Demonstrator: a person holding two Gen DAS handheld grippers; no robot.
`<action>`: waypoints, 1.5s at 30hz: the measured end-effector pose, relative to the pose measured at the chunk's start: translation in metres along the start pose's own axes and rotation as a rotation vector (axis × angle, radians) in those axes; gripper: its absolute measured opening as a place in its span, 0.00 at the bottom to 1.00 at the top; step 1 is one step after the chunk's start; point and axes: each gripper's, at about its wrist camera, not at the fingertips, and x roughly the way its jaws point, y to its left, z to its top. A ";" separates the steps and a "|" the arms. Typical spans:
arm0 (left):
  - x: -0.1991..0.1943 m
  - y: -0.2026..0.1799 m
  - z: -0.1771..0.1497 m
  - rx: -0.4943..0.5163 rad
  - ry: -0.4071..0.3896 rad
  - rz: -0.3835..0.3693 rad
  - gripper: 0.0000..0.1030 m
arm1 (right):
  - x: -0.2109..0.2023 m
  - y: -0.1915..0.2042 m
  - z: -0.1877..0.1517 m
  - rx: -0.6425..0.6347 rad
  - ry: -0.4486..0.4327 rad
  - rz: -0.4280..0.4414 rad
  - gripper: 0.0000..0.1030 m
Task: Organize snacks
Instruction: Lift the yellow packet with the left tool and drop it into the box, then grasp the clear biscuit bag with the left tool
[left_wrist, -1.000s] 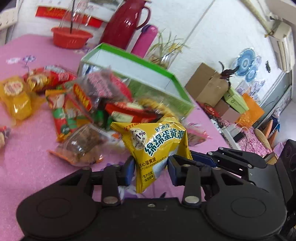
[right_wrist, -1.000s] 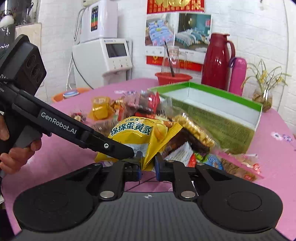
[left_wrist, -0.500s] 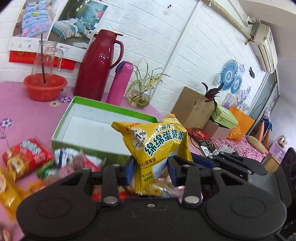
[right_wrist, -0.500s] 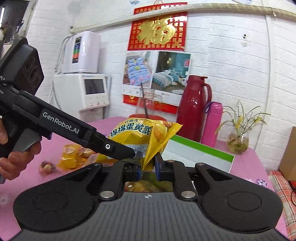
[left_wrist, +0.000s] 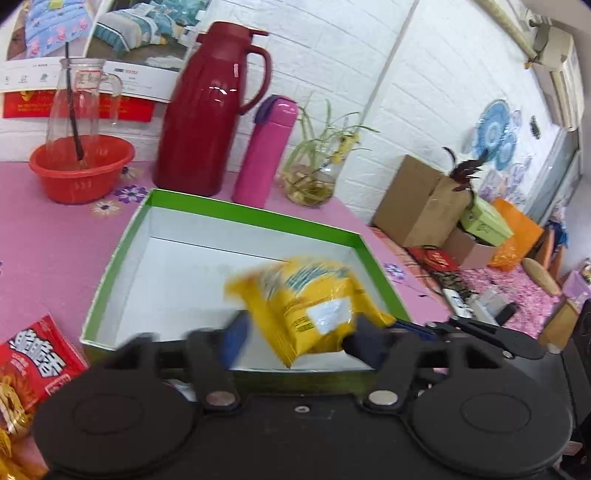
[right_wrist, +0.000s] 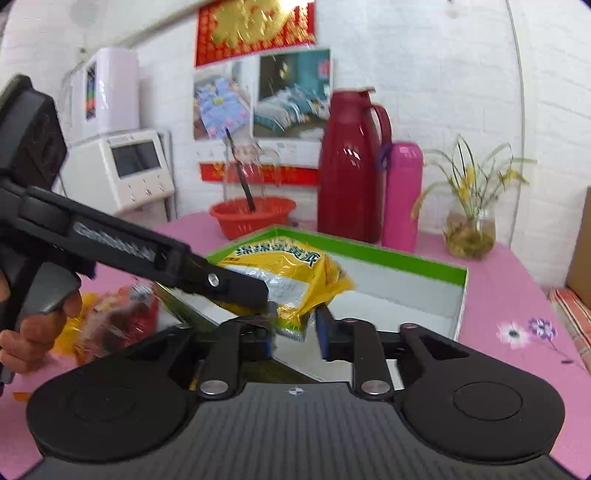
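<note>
- Since half a second ago the yellow crinkly foil snack packet (left_wrist: 310, 302) has gone from being pinched upright by both tools to tumbling loose over the shallow green-rimmed cardboard box with a white inside (left_wrist: 255, 218). Both pairs of fingers have spread apart.
- In the left wrist view the packet sits low in the centre of the frame, tilted and motion-blurred, above the box's white floor. Whether it already touches that floor cannot be told.
- The left hand-held gripper (left_wrist: 301, 338) is open. Its blue-padded fingers stand wide on either side of the packet, one at lower centre-left, the other at lower centre-right, and no longer clamp it.
- The right hand-held gripper (right_wrist: 295, 332) is likewise open, with a clear gap between its pads. The packet (right_wrist: 288, 284) lies just beyond them at frame centre.
- My judgement: the release happens here because the box is the sorting target, and both tools are held over its near edge so the packet falls inside.
- Both tools point forward and slightly downward toward the box, the left one crossing the left half of the right wrist view.
- More snacks wait on the pink counter (left_wrist: 55, 236), including a red printed packet (left_wrist: 37, 362) at lower left.
</note>
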 end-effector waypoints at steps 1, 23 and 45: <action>-0.002 0.001 -0.002 -0.002 -0.020 0.031 1.00 | 0.003 -0.001 -0.002 -0.004 0.026 -0.017 0.81; -0.147 -0.012 -0.078 -0.031 -0.116 0.204 1.00 | -0.103 0.060 -0.021 -0.102 -0.114 0.114 1.00; -0.078 -0.036 -0.069 -0.044 -0.084 0.052 1.00 | -0.059 0.052 -0.046 -0.167 0.066 -0.061 1.00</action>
